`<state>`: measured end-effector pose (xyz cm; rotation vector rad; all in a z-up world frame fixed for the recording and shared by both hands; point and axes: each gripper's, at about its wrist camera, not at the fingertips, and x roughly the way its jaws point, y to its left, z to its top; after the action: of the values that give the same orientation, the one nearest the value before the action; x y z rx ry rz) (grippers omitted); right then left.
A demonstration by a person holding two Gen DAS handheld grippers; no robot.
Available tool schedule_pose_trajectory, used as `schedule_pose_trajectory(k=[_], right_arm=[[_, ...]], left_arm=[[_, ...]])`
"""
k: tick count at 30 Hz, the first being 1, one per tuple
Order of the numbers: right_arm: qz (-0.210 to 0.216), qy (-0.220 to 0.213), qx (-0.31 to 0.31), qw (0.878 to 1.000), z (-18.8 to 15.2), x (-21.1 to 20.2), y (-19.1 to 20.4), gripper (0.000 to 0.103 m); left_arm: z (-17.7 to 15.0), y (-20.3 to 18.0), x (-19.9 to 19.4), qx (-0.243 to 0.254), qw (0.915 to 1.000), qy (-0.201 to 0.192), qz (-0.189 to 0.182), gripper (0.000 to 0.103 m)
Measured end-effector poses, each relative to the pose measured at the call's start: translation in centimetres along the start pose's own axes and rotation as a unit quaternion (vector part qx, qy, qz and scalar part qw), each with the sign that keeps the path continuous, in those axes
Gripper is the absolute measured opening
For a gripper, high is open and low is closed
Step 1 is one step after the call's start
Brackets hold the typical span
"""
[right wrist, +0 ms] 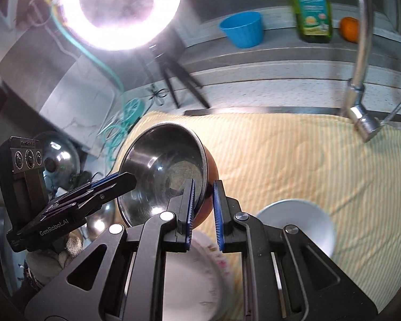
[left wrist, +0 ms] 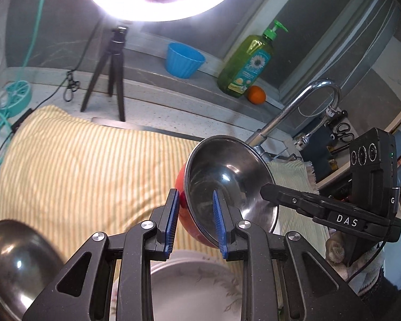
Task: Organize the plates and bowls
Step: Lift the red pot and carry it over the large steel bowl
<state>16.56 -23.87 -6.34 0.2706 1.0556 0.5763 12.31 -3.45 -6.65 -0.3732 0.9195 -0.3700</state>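
Bowl (left wrist: 227, 179) count first: one steel-lined one with a red-orange outside, held tilted up off the yellow striped cloth (left wrist: 80, 160), both grippers pinching its rim. The left gripper (left wrist: 195, 200) has one blue ribbed pad inside, one outside; the right gripper (right wrist: 203, 190) clamps the opposite edge the same way. Then one shiny steel bowl (left wrist: 13, 262) at lower left, one white bowl (right wrist: 307, 219) on the cloth, and one floral plate (left wrist: 189, 289) right under the grippers. On the ledge: one fluted blue plastic cup (left wrist: 184, 58), one green soap bottle (left wrist: 246, 61), one orange (left wrist: 256, 94).
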Motion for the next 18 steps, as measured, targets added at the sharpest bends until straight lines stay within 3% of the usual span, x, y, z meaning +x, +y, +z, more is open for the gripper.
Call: schedule_pose_trajectory(k=[18], right_arm=[[0.049, 0.06, -0.082, 0.994, -2.6, 5.2, 12.3, 0.014]], left_arm=[[-4.6, 7.8, -9.3, -0.074, 0.9945, -0.044, 0.059, 0.022]])
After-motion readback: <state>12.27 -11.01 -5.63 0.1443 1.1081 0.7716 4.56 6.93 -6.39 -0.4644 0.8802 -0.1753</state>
